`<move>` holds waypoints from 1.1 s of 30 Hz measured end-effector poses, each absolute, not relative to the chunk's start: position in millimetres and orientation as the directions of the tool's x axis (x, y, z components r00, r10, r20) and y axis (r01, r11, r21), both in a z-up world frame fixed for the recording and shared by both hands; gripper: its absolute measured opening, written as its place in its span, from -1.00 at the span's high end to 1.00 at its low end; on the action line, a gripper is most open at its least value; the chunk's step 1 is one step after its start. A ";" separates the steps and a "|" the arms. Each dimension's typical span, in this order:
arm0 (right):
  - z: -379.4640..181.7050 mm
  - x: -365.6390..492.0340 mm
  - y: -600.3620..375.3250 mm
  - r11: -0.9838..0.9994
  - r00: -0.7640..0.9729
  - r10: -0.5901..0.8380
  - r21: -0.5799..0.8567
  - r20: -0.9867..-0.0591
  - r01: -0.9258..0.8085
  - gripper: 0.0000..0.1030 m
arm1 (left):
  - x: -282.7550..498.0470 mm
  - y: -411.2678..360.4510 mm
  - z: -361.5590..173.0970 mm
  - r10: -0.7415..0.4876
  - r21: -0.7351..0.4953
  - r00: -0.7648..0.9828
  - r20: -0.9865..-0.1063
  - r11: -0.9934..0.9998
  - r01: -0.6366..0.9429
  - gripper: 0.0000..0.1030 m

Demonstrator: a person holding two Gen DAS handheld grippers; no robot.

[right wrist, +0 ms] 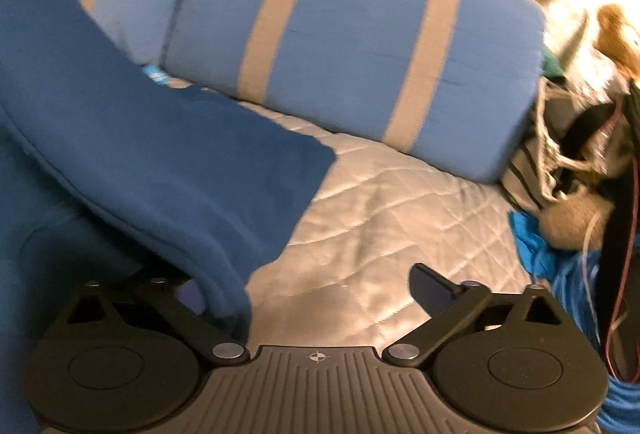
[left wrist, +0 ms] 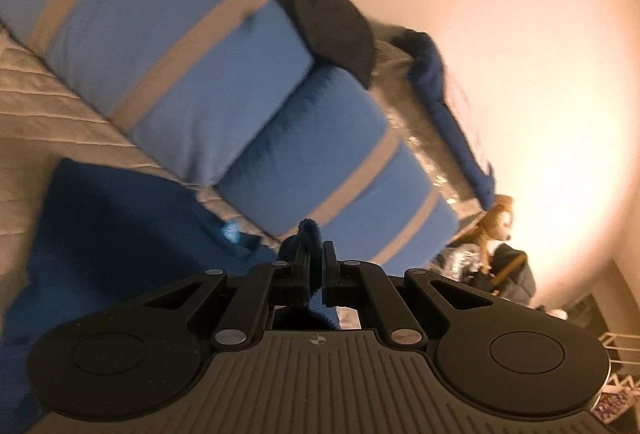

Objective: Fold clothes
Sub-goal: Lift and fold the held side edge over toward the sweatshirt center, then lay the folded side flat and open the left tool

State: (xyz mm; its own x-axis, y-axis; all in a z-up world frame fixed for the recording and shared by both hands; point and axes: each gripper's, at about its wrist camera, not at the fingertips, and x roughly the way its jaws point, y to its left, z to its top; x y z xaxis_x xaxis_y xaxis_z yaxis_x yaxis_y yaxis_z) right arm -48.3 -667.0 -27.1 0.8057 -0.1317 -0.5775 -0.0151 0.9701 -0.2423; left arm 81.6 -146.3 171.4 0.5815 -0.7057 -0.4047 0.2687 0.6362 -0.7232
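The left gripper (left wrist: 316,258) has its fingers pressed together on a fold of the dark blue garment (left wrist: 120,234); a tuft of the cloth sticks up between the fingertips and more of it hangs below them. From that pinch the garment spreads across the quilted bedspread (left wrist: 36,102) toward the lower left of the left wrist view, with a small pale label (left wrist: 231,232) showing near its far edge.

Two blue pillows with tan stripes lie side by side along the head of the bed: one (left wrist: 152,46) farther left, the other (left wrist: 340,170) just beyond the left gripper's tips. A dark cloth (left wrist: 320,6) is draped over the far end of the left pillow. A plush toy (left wrist: 496,218) sits off the bed's far corner, against the pale wall (left wrist: 520,34).

In the right wrist view the right gripper (right wrist: 316,290) stands with its fingers wide apart, nothing pinched. The garment (right wrist: 160,154) hangs from the upper left and runs down across the view; its lower edge drapes over the gripper's left finger, hiding that pad, while the right finger (right wrist: 432,292) is bare above the bedspread (right wrist: 380,214). Whether cloth touches the hidden pad cannot be told. A striped pillow (right wrist: 360,46) lies beyond, along the head of the bed. Past the bed's right edge is a jumble of clutter (right wrist: 580,146) and a bright blue cloth (right wrist: 532,234); blur hides its details.
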 end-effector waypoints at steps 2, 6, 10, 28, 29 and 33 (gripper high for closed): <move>-27.3 -51.0 -662.8 0.968 0.806 -0.101 -0.243 -0.584 -0.055 -0.42 | 84.9 -137.5 163.3 -0.690 -0.709 0.577 -0.436 0.658 0.252 0.91; -26.2 -57.7 -648.9 0.954 0.795 -0.036 -0.258 -0.606 -0.153 0.50 | 91.4 -123.0 143.6 -0.650 -0.663 0.562 -0.511 0.715 0.224 0.91; -28.0 -62.4 -632.7 0.925 0.787 -0.021 -0.311 -0.616 -0.219 0.72 | 97.1 -109.9 120.8 -0.596 -0.597 0.547 -0.588 0.776 0.204 0.91; -34.6 -67.8 -617.6 0.885 0.758 -0.045 -0.378 -0.650 -0.271 0.56 | 107.0 -118.8 33.5 -0.272 -0.144 0.475 -0.837 0.947 0.287 0.83; -35.7 -67.8 -620.1 0.887 0.755 -0.053 -0.378 -0.654 -0.264 0.48 | 106.4 -121.2 28.9 -0.259 -0.124 0.478 -0.839 0.947 0.295 0.82; -38.5 -71.9 -633.0 0.894 0.749 -0.090 -0.384 -0.656 -0.229 -0.15 | 99.3 -123.5 24.5 -0.255 -0.103 0.498 -0.829 0.944 0.312 0.75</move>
